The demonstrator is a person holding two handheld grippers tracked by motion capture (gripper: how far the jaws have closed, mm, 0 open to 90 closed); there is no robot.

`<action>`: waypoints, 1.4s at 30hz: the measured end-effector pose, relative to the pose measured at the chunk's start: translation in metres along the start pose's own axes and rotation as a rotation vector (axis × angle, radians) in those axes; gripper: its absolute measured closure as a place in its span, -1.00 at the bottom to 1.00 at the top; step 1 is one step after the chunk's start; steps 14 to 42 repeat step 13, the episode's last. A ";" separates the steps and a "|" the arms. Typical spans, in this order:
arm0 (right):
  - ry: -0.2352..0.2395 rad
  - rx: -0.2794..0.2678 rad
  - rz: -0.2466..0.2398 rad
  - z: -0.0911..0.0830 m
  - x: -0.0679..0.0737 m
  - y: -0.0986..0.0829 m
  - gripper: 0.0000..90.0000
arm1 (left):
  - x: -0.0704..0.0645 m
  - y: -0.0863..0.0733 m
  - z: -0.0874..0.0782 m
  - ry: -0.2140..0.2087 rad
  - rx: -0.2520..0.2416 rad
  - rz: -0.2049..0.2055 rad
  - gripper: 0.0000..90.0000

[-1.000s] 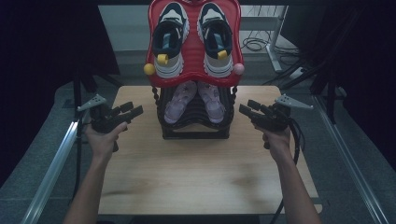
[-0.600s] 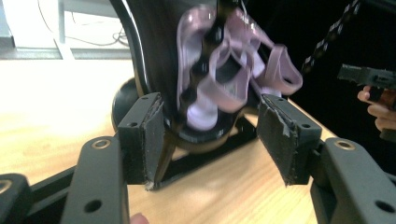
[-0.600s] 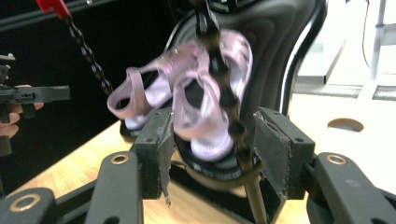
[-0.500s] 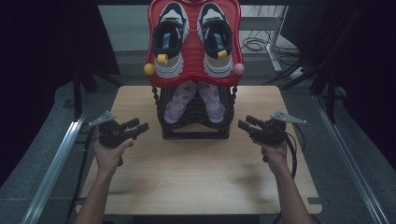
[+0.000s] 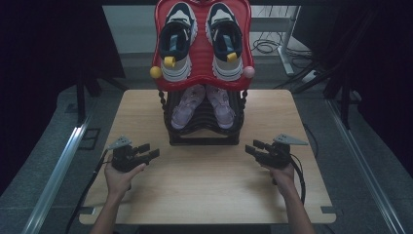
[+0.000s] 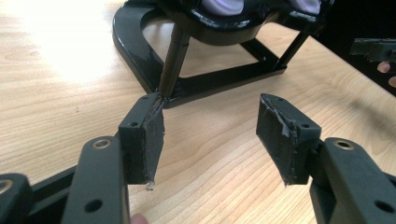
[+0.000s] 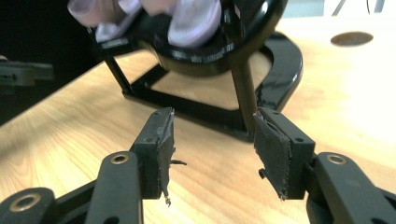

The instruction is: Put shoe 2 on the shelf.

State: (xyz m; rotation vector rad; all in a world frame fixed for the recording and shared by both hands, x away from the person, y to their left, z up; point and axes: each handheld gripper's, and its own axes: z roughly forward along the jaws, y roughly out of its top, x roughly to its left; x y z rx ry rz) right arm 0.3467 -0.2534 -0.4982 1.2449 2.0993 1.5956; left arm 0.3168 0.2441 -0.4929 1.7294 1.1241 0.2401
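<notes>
A black two-tier shoe rack (image 5: 203,127) stands at the middle back of the wooden table (image 5: 204,185). Its red top tray (image 5: 202,53) holds a pair of white and dark sneakers (image 5: 177,41). A pair of pale pink shoes (image 5: 187,106) lies on the lower tier, and its soles (image 7: 187,21) appear in the right gripper view. My left gripper (image 5: 152,151) is open and empty, low over the table, left of the rack's base (image 6: 205,84). To the right of the base (image 7: 280,65), my right gripper (image 5: 252,147) is open with nothing in it.
Metal rails (image 5: 58,170) run along both sides of the table. Cables (image 5: 265,46) and a white frame lie on the floor behind the rack. A round hole (image 7: 351,38) marks the tabletop beyond the rack in the right gripper view.
Both grippers have pulled back from beside the rack toward the front of the table. Their jaws stay open.
</notes>
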 end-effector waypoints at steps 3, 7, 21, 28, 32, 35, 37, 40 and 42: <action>-0.005 0.015 -0.003 0.003 0.000 -0.005 0.06 | -0.001 -0.001 0.001 0.002 0.006 0.005 -0.07; -0.006 -0.011 -0.008 -0.002 0.001 -0.002 0.05 | -0.001 -0.002 -0.002 -0.002 -0.006 -0.008 -0.08; -0.015 -0.021 -0.008 -0.009 0.002 -0.003 -0.03 | 0.001 -0.002 -0.004 -0.004 -0.012 -0.018 -0.09; -0.015 -0.021 -0.008 -0.009 0.002 -0.003 -0.03 | 0.001 -0.002 -0.004 -0.004 -0.012 -0.018 -0.09; -0.015 -0.021 -0.008 -0.009 0.002 -0.003 -0.03 | 0.001 -0.002 -0.004 -0.004 -0.012 -0.018 -0.09; -0.015 -0.021 -0.008 -0.009 0.002 -0.003 -0.03 | 0.001 -0.002 -0.004 -0.004 -0.012 -0.018 -0.09; -0.015 -0.021 -0.008 -0.009 0.002 -0.003 -0.03 | 0.001 -0.002 -0.004 -0.004 -0.012 -0.018 -0.09; -0.015 -0.021 -0.008 -0.009 0.002 -0.003 -0.03 | 0.001 -0.002 -0.004 -0.004 -0.012 -0.018 -0.09; -0.015 -0.021 -0.008 -0.009 0.002 -0.003 -0.03 | 0.001 -0.002 -0.004 -0.004 -0.012 -0.018 -0.09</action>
